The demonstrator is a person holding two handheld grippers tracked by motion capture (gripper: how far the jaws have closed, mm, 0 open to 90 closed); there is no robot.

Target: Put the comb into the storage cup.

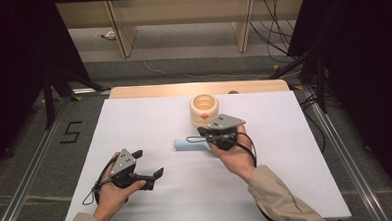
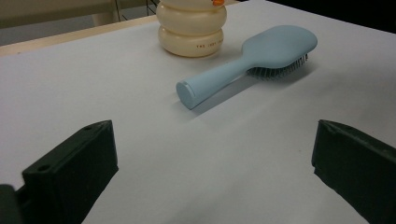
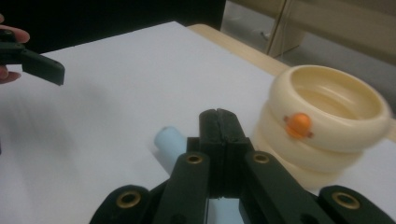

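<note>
Both things sat untouched: the blue hairbrush (image 2: 261, 58) lay beside the cream holder (image 2: 192, 28). The right gripper (image 3: 218, 122), pressed together and empty, hung above the handle; the left gripper (image 1: 154, 175) waited spread apart.

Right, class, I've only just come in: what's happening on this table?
A person works at a white table with a gripper in each hand. The right gripper, jaws shut with nothing between them, hovers above the handle of a light blue hairbrush lying bristles down beside a cream ringed holder. The left gripper waits nearer the person, jaws open, holding nothing.
</note>
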